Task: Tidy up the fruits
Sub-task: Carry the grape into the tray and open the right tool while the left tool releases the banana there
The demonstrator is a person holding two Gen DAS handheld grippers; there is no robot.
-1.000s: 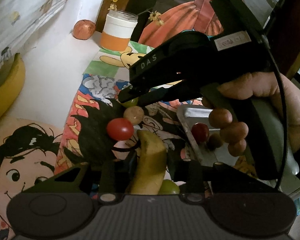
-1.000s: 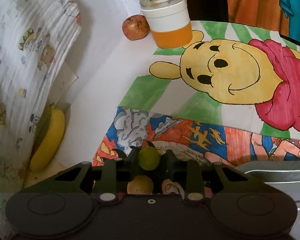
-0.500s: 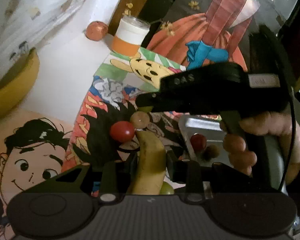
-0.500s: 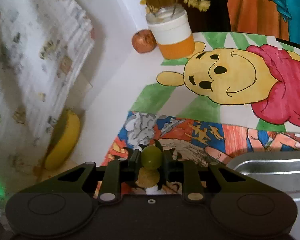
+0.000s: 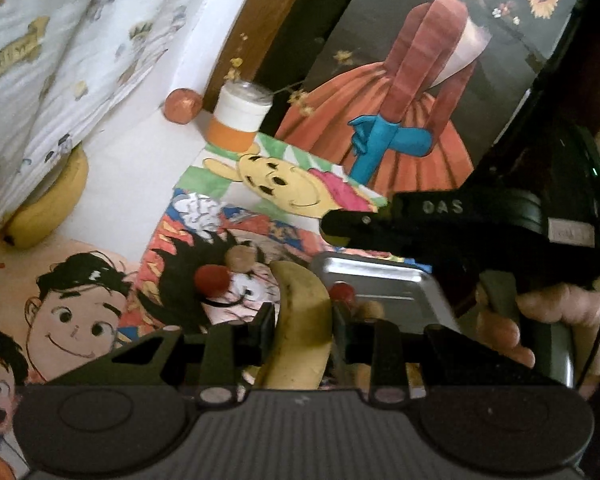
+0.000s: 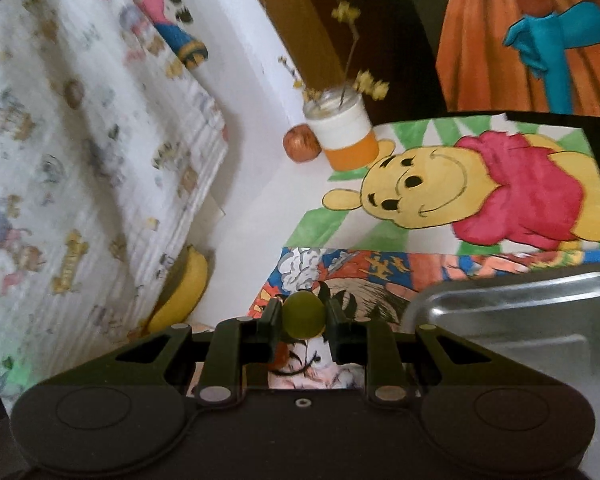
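My left gripper (image 5: 302, 316) is shut on a yellow banana (image 5: 302, 320), held above the cartoon drawings. My right gripper (image 6: 302, 316) is shut on a green grape (image 6: 303, 315); it also shows in the left wrist view (image 5: 340, 228), raised above the metal tray (image 5: 396, 288). The tray (image 6: 520, 312) holds a red fruit (image 5: 342, 292) and a brown one (image 5: 370, 310). A red tomato-like fruit (image 5: 211, 278) and a small brown fruit (image 5: 239, 258) lie on the drawings left of the tray.
A second banana (image 5: 50, 204) lies at the left under a patterned cloth (image 6: 80, 160). A white and orange jar (image 6: 346, 136) with dry flowers and a reddish fruit (image 6: 302, 144) stand at the back. Paintings lean against the back wall.
Both grippers have risen and pulled back, each with its fruit. The right gripper has moved right, from above the loose fruits to above the tray.
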